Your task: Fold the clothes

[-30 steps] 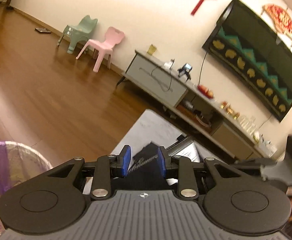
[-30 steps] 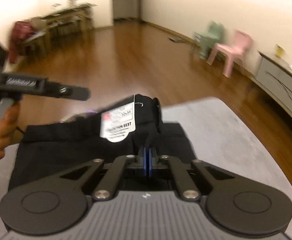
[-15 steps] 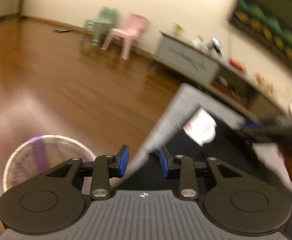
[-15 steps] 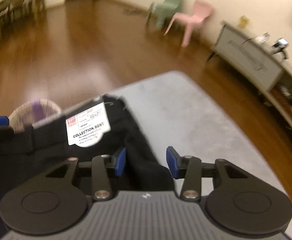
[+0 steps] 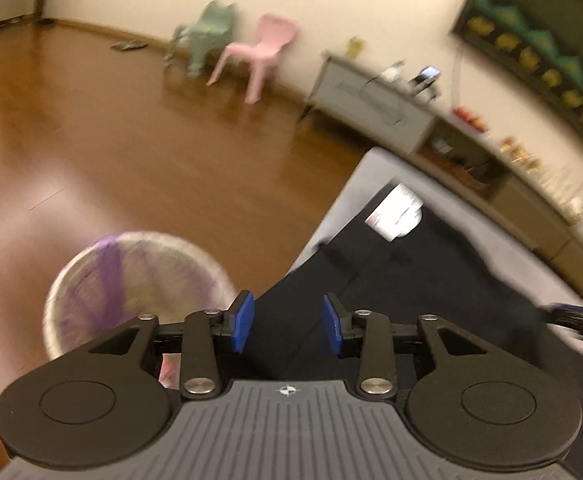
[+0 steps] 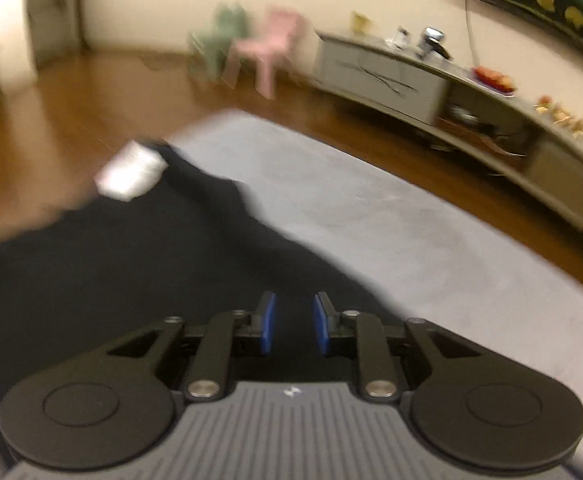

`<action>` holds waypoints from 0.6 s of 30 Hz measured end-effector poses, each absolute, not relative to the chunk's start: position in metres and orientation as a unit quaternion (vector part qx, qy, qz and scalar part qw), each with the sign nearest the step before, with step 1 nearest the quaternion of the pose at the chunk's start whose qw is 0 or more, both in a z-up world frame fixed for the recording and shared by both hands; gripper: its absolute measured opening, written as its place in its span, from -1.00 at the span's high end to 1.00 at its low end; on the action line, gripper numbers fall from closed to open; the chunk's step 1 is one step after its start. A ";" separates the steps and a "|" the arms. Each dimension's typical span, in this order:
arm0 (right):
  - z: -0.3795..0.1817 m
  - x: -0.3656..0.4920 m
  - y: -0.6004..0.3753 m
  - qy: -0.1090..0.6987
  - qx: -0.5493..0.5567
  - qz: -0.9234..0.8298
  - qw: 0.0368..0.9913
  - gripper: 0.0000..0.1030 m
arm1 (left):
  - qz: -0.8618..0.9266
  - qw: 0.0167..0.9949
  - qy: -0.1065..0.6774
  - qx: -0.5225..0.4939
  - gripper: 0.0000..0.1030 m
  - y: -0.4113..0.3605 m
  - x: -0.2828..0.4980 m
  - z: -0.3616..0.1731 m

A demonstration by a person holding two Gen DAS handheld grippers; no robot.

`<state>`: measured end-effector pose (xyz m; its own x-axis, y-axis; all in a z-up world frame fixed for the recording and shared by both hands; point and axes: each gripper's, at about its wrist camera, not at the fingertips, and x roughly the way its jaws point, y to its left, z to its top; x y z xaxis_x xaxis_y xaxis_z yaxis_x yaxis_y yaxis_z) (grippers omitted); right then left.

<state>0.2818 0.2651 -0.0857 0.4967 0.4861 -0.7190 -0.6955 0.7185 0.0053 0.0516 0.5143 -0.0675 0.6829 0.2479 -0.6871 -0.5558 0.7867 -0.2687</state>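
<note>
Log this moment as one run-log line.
left gripper: open | right gripper: open | black garment: lying on grey surface, unheld

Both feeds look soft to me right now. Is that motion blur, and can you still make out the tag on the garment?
Left wrist view: smeared background, basket streaked; gripper body sharp. Right wrist view: heavier blur, the white tag a featureless patch, print unreadable; black garment shows no fold detail. Both: warm light, fisheye bending.
</note>
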 end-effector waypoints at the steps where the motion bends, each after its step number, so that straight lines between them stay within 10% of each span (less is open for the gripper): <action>1: -0.081 0.267 0.253 0.359 -0.138 0.352 0.853 0.29 | 0.240 0.880 0.337 -0.234 0.21 0.512 0.049 -0.071; 8: -0.103 0.214 0.105 0.399 -0.143 0.254 0.869 0.16 | 0.264 0.872 0.365 -0.193 0.00 0.479 0.050 -0.083; 12: -0.124 0.209 -0.001 0.434 -0.116 0.152 0.880 0.16 | 0.281 0.874 0.367 -0.148 0.43 0.463 0.046 -0.085; 18: -0.136 0.208 -0.153 0.462 -0.048 0.024 0.886 0.01 | 0.306 0.865 0.394 -0.056 0.48 0.443 0.038 -0.084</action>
